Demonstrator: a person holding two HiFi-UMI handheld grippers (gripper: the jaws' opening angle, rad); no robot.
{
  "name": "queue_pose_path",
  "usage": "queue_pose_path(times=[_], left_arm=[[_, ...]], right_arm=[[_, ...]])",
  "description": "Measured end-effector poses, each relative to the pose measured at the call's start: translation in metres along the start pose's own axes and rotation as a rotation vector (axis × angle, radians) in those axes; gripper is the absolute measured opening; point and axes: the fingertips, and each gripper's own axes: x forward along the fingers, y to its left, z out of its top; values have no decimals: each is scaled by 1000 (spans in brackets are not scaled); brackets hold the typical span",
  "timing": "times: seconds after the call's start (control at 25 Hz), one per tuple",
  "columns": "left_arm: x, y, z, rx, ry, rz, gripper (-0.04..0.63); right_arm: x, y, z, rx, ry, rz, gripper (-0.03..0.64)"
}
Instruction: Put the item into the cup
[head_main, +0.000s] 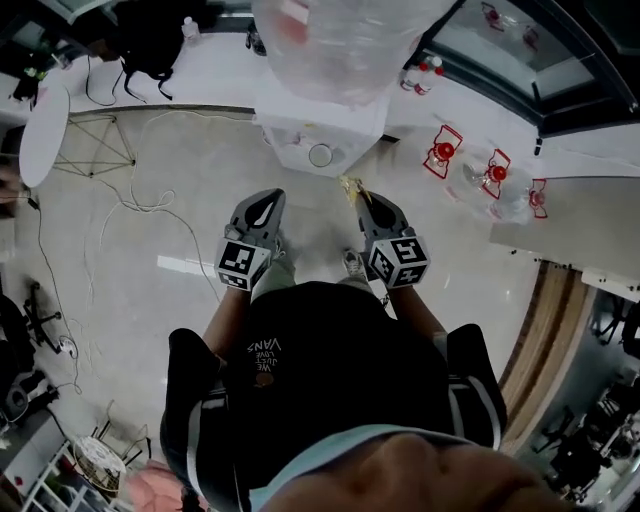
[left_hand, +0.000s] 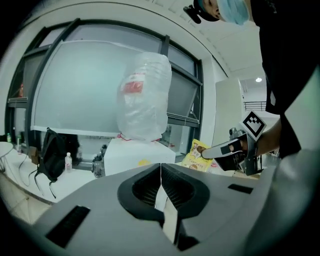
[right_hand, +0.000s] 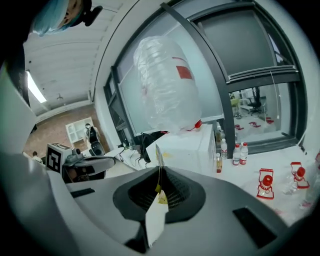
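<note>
My right gripper is shut on a small yellow snack packet, which sticks out ahead of its tips. The left gripper view shows the packet's printed face in the right gripper. In the right gripper view the packet appears only as a thin edge between the closed jaws of the right gripper. My left gripper is shut with nothing in it, level with the right one. It also shows at the left of the right gripper view. I make out no cup in any view.
A white water dispenser stands straight ahead, topped by a big plastic-wrapped bottle. Small bottles and red-and-white holders sit on the white ledge to the right. A black bag and cables lie to the left.
</note>
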Motion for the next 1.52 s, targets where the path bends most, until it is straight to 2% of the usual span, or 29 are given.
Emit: queue_pose_path(times=[0.24, 0.56, 0.68, 1.12, 1.36, 1.52], left_arm=[[36, 24, -30, 46, 64, -157, 20], [80, 46, -76, 101, 59, -251, 20], [93, 54, -94, 105, 59, -261, 20], [130, 82, -168, 83, 87, -217, 21], [156, 82, -209, 107, 124, -252, 25], [170, 86, -234, 110, 141, -261, 63]], right_arm=[[38, -1, -10, 28, -40, -118, 46], [89, -16, -54, 66, -30, -204, 46], [102, -27, -73, 71, -17, -222, 46], [144, -71, -120, 20, 58, -249, 46], [178, -80, -137, -36, 89, -215, 46], [201, -82, -149, -56, 101, -209, 46]])
